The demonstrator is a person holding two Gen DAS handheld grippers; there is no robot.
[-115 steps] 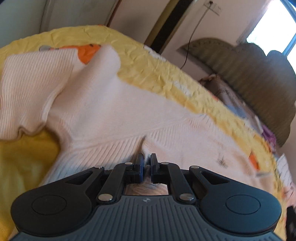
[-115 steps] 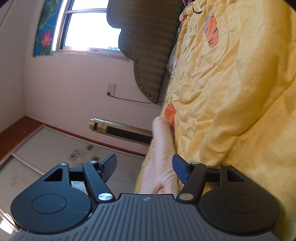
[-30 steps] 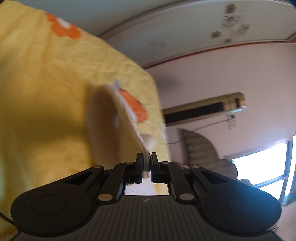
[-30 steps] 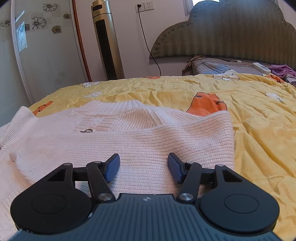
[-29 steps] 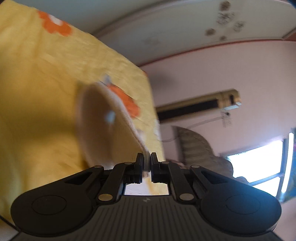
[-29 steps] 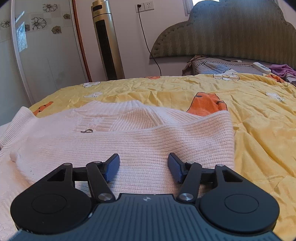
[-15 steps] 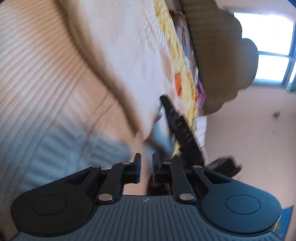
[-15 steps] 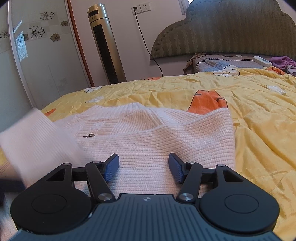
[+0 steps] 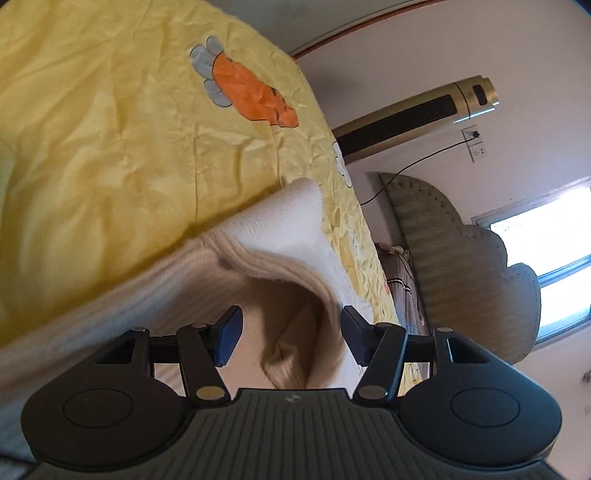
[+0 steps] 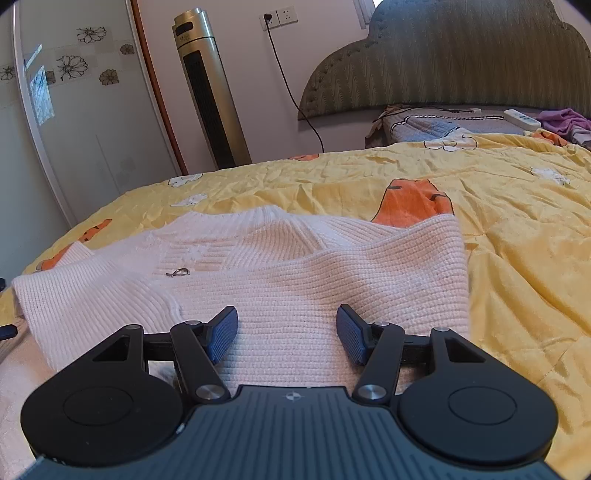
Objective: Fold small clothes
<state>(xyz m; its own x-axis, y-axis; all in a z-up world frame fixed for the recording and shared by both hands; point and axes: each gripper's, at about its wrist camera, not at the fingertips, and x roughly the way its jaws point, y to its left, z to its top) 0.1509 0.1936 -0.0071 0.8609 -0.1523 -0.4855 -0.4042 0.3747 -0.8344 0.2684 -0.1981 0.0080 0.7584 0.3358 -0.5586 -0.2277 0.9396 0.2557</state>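
Note:
A cream ribbed knit sweater (image 10: 295, 280) lies partly folded on the yellow bedspread (image 10: 517, 258), both sleeves laid over its body. My right gripper (image 10: 286, 332) hovers open just above the sweater's near edge, nothing between its fingers. In the left wrist view, rolled sideways, a curled fold of the same sweater (image 9: 280, 251) rises in front of my left gripper (image 9: 291, 338). Its jaws are opening; knit shows in the gap, but the pads do not press on it.
A gold tower fan (image 10: 210, 96) and a wall socket with a black cord (image 10: 280, 16) stand behind the bed. A padded headboard (image 10: 461, 55), a white remote (image 10: 521, 118) and purple cloth (image 10: 565, 122) are at the far right. A small metal clasp (image 10: 178, 273) lies on the sweater.
My left gripper, shut on the sweater's sleeve a second ago, swung it over the body and has let go, its jaws now apart. A sleeve now lies folded at the left in the right wrist view.

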